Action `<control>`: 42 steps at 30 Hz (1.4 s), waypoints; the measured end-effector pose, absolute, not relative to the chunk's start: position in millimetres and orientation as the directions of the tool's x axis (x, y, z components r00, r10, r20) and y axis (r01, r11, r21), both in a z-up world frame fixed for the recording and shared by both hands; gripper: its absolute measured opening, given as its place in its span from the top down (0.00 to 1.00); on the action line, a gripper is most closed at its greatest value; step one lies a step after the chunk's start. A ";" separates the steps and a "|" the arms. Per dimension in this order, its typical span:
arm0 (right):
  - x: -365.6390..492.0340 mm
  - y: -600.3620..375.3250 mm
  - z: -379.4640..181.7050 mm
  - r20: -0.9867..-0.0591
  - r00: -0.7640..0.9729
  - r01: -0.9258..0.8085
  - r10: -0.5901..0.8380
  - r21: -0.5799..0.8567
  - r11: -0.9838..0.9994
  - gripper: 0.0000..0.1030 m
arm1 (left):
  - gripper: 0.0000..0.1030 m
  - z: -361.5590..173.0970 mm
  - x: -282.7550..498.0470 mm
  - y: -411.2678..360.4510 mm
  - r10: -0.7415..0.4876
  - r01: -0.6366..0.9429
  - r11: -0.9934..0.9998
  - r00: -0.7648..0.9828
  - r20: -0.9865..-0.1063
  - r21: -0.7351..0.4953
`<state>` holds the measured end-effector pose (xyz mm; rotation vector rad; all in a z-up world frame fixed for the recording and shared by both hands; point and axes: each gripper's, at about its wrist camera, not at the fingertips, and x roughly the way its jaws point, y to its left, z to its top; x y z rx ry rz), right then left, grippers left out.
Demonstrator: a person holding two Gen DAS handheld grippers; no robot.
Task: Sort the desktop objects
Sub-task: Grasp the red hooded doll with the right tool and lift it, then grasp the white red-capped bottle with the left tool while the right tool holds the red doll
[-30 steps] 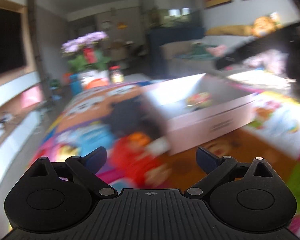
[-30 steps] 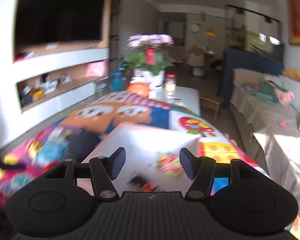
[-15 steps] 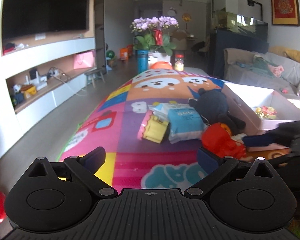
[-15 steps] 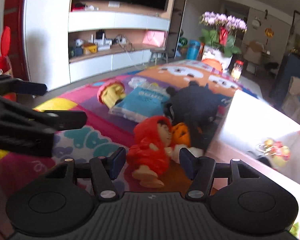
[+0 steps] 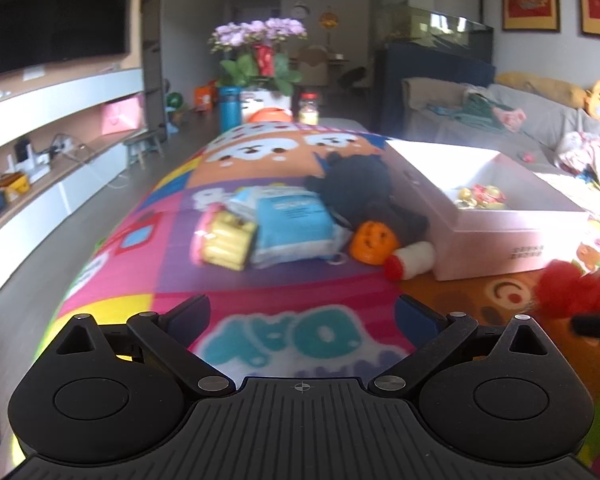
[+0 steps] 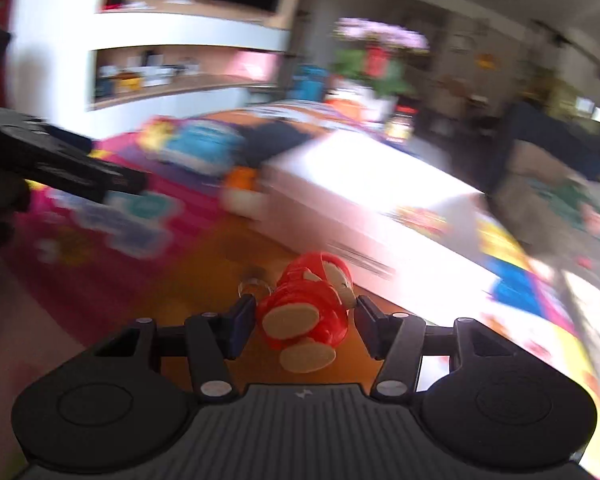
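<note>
My right gripper (image 6: pixel 306 322) is shut on a red hooded doll (image 6: pixel 310 300) and holds it above the colourful mat, in front of the open white box (image 6: pixel 364 184). The doll also shows at the right edge of the left wrist view (image 5: pixel 568 288). My left gripper (image 5: pixel 304 314) is open and empty over the mat (image 5: pixel 300 340). Ahead of it lie a yellow packet (image 5: pixel 226 238), a blue tissue pack (image 5: pixel 292 224), a black plush toy (image 5: pixel 364 192), an orange pumpkin toy (image 5: pixel 370 242) and a white bottle with a red cap (image 5: pixel 412 260). The box (image 5: pixel 496 232) holds small colourful trinkets (image 5: pixel 480 196).
A flower pot (image 5: pixel 260 64), a blue bottle (image 5: pixel 228 112) and a jar (image 5: pixel 310 108) stand at the mat's far end. A TV shelf runs along the left. A grey sofa (image 5: pixel 540 128) with clothes is on the right.
My right gripper has closed on the red doll and lifted it away from the pile toward the box. The left gripper has stayed open and shifted slightly.
</note>
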<state>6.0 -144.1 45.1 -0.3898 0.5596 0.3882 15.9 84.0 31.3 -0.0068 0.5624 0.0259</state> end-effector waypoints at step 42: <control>-3.1 -213.9 25.6 -0.472 0.850 -0.233 0.235 0.063 0.970 0.06 | 0.72 52.2 12.3 -1.0 -0.168 0.326 0.921 0.828 -0.534 0.215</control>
